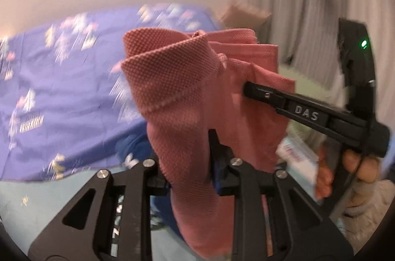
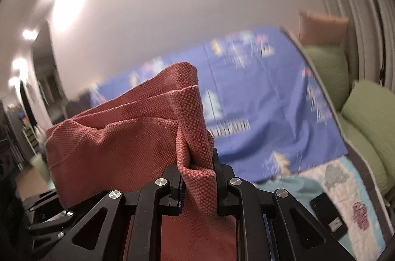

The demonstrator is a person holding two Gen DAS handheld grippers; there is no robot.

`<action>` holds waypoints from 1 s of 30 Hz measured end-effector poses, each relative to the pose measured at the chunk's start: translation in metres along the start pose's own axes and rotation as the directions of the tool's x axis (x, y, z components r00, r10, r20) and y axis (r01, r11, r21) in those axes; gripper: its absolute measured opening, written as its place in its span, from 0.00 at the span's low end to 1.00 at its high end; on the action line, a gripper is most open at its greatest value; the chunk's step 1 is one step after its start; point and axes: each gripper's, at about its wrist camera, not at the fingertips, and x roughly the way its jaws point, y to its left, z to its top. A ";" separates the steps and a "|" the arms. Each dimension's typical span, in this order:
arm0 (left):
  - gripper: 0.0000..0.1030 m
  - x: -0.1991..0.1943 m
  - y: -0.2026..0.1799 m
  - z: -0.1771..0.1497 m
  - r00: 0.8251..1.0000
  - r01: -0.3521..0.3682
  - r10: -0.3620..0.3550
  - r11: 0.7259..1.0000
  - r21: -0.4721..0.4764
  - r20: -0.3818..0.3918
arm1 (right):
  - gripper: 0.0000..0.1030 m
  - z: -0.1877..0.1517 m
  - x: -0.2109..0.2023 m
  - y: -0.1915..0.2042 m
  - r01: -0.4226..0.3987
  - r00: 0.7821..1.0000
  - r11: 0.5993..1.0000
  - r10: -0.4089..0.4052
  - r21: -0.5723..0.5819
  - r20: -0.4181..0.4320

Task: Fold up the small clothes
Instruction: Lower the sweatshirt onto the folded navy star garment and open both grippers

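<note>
A small pink knitted garment [image 1: 182, 93] hangs in the air between both grippers, above the bed. My left gripper [image 1: 190, 162] is shut on one bunched edge of it. My right gripper [image 2: 197, 169] is shut on another edge of the same pink garment [image 2: 118, 142]. In the left wrist view the right gripper [image 1: 249, 89] reaches in from the right, its fingers [image 1: 284, 101] pressed into the cloth. Folds of the garment hide both sets of fingertips.
A purple-blue patterned sheet [image 1: 61, 88] covers the bed below, also seen in the right wrist view [image 2: 271, 108]. Green pillows [image 2: 365, 117] and a brown cushion [image 2: 321, 26] lie at the right. A dark phone [image 2: 328, 214] lies on the light quilt [image 2: 345, 187].
</note>
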 end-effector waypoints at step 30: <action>0.87 -0.104 -0.010 -0.086 0.998 -0.055 0.056 0.998 -0.038 0.021 | 0.68 -0.143 -0.169 0.026 0.072 0.996 0.996 -0.075 -0.062 -0.053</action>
